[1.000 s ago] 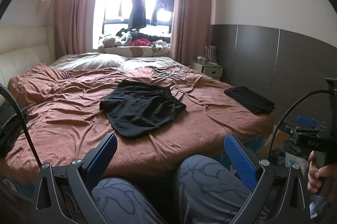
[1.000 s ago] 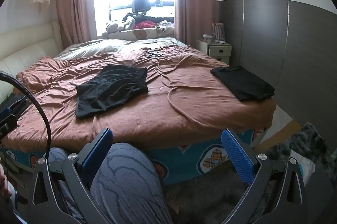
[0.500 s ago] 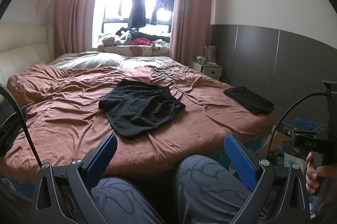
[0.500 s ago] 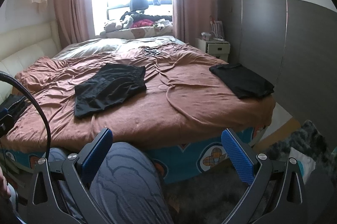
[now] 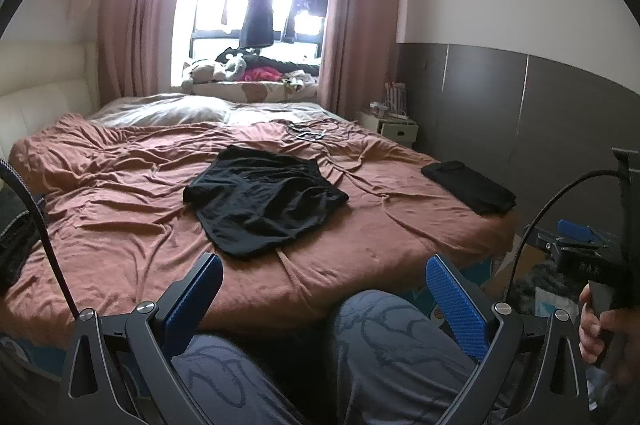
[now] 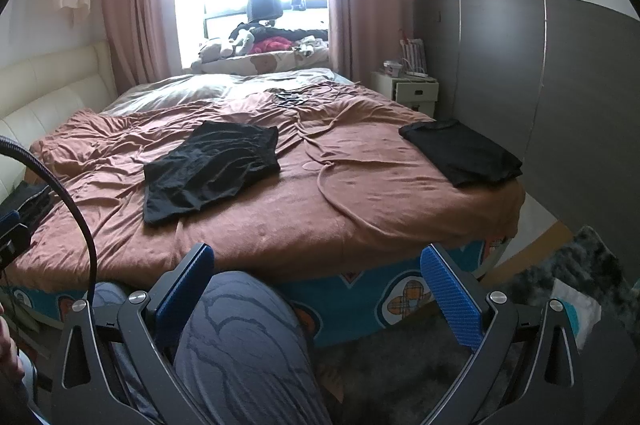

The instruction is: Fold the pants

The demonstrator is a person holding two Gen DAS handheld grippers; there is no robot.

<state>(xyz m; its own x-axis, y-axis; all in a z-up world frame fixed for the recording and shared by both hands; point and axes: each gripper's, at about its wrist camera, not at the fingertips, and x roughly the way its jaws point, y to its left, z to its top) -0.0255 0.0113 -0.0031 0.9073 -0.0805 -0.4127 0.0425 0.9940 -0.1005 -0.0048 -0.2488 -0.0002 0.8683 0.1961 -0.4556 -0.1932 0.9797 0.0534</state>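
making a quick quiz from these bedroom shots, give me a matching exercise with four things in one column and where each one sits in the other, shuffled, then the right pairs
Things:
1. loose black pants
2. folded black garment
3. white nightstand
4. hanging dark clothes

Places:
A. in front of the bright window
B. near the right edge of the bed
C. spread out in the middle of the brown bedspread
D. on the floor beside the bed's far right corner, against the grey wall

Pairs: 1-C, 2-B, 3-D, 4-A
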